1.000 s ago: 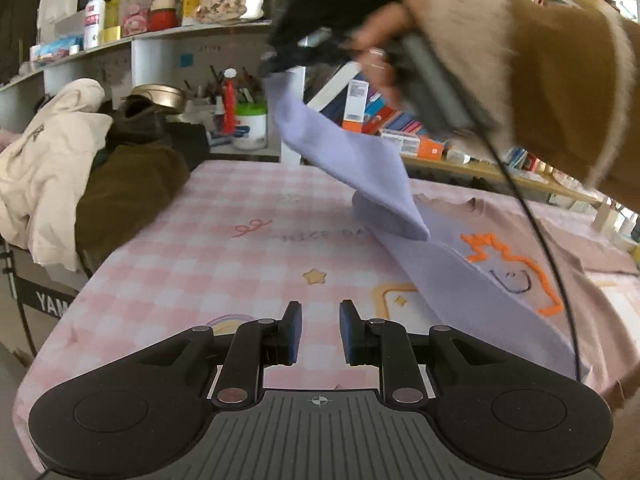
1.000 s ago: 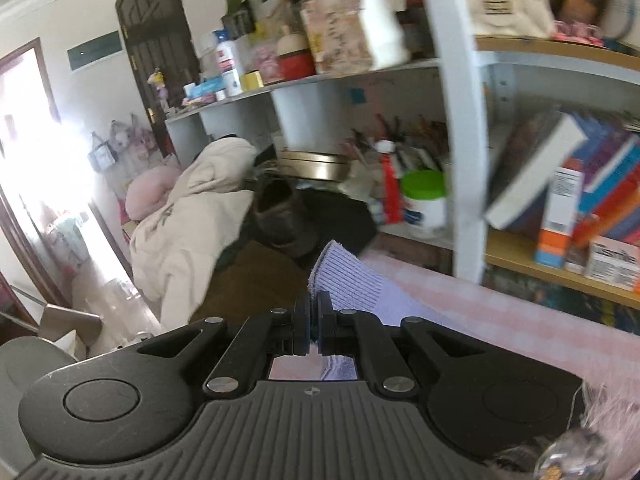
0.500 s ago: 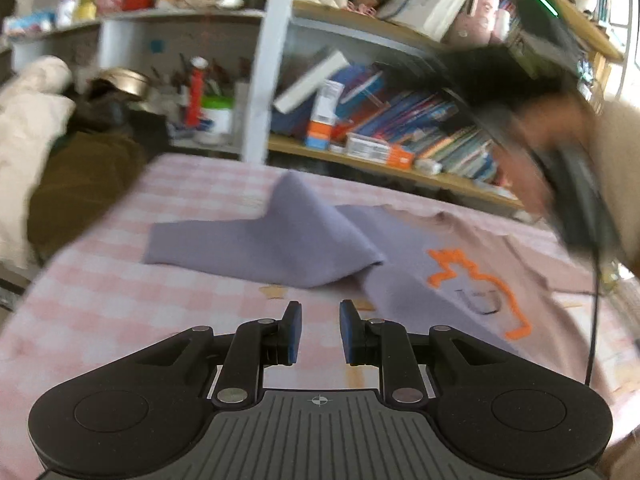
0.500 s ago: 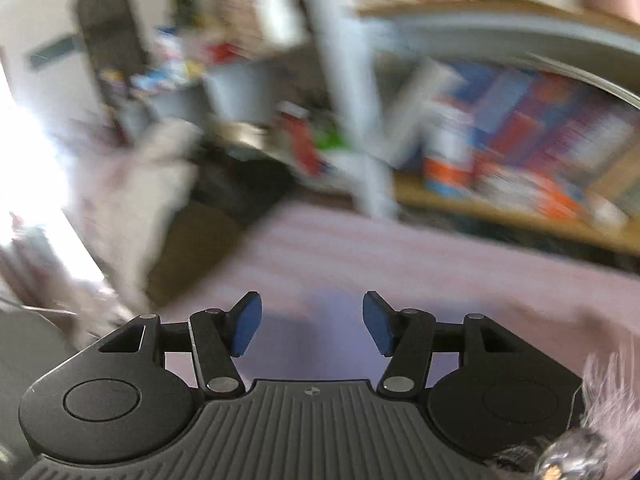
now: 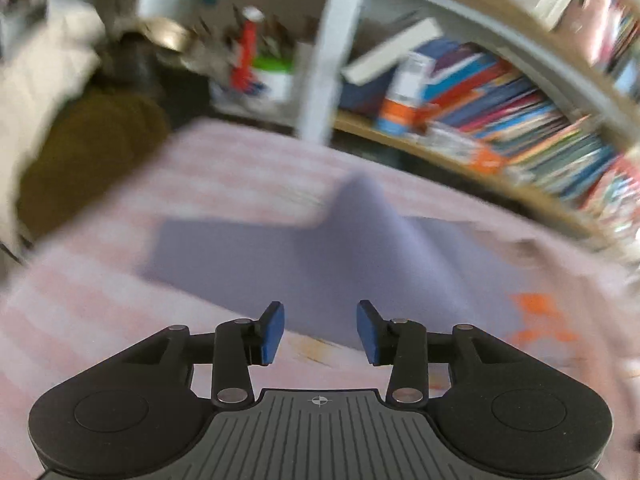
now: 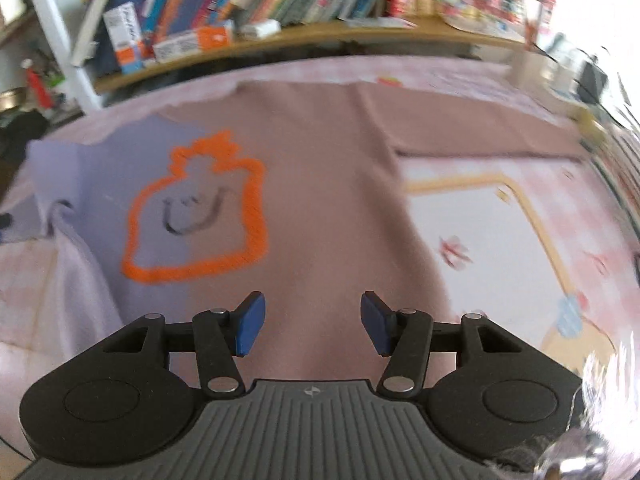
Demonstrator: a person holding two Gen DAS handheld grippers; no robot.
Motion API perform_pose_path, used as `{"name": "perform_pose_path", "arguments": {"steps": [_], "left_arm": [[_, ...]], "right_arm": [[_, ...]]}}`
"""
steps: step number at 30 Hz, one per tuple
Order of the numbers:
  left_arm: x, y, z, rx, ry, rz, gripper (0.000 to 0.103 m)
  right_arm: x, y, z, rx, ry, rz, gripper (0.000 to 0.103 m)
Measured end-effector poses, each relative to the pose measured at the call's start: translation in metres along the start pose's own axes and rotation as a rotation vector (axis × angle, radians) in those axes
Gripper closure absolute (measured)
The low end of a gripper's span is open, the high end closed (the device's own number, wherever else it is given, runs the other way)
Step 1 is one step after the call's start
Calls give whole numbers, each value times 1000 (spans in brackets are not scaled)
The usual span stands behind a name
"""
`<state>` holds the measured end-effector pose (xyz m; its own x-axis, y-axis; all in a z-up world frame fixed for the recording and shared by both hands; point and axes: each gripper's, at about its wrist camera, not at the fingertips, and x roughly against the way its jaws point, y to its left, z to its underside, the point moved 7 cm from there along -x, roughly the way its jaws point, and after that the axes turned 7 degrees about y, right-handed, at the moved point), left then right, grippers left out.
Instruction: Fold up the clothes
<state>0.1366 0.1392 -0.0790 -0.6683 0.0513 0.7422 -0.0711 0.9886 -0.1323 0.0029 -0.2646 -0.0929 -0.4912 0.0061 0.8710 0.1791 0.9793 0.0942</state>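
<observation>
A two-tone sweatshirt (image 6: 312,184), lilac on its left half and brown on its right, lies flat on the pink checked tablecloth (image 6: 500,216); an orange outline drawing (image 6: 200,208) is on its chest. Its lilac sleeve (image 5: 248,256) lies spread out to the left, with a raised crease in the cloth near the shoulder. My left gripper (image 5: 320,330) hovers over the near edge of that lilac part, its jaws opening with nothing between them. My right gripper (image 6: 310,328) hangs open above the brown lower body, holding nothing.
Bookshelves (image 6: 280,4) packed with books run along the table's far side. A heap of cream and olive clothes (image 5: 80,148) lies off the table's left end. The brown sleeve (image 6: 472,128) stretches to the right across the cloth.
The right gripper let go of the lilac sleeve, opened, and swung right and down over the sweatshirt's body. The sleeve now lies flat. The left gripper moved in closer and widened its jaws.
</observation>
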Motion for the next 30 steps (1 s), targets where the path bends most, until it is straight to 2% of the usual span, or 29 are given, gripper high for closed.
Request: {"name": "perform_pose_path", "arguments": {"steps": [4,6,7,10,11,12,13,14,17,21,25,30], "left_arm": [[-27,39,-13,51,4,-128,62],[-39,51,-17,62,18,-165,55],[-43,55,-18,63,27,-178,48],[-51,62,-19,68,21,-203,43],[-53,62,-20,70,14,-201,47],[-53,61,-21,68,4,-189,56],[-53,59,-21,63,-5,-169,83],[-53,57,-22,67,-4,-141,95],[-48,60,-24,91,-2,-142,97],[-22,86,-30,130,-74,-225,97],[-16,104,-42,79,-103,-259,97],[-27,111,-47,32,-87,-284,96]], "right_arm": [[-3,-9,15,-17,30,29,51],[-4,-10,17,-21,39,35,51],[-4,-10,18,-22,44,38,51],[-4,-13,20,-35,57,42,52],[-5,-13,20,-40,60,42,52],[-5,-13,21,-47,63,40,52],[-6,-14,22,-53,66,39,52],[-6,-14,22,-55,69,38,52],[-7,-11,19,-53,69,38,52],[-8,-9,17,-41,66,43,52],[-8,-10,17,-38,65,43,52],[-4,-9,18,-32,52,44,52]]}}
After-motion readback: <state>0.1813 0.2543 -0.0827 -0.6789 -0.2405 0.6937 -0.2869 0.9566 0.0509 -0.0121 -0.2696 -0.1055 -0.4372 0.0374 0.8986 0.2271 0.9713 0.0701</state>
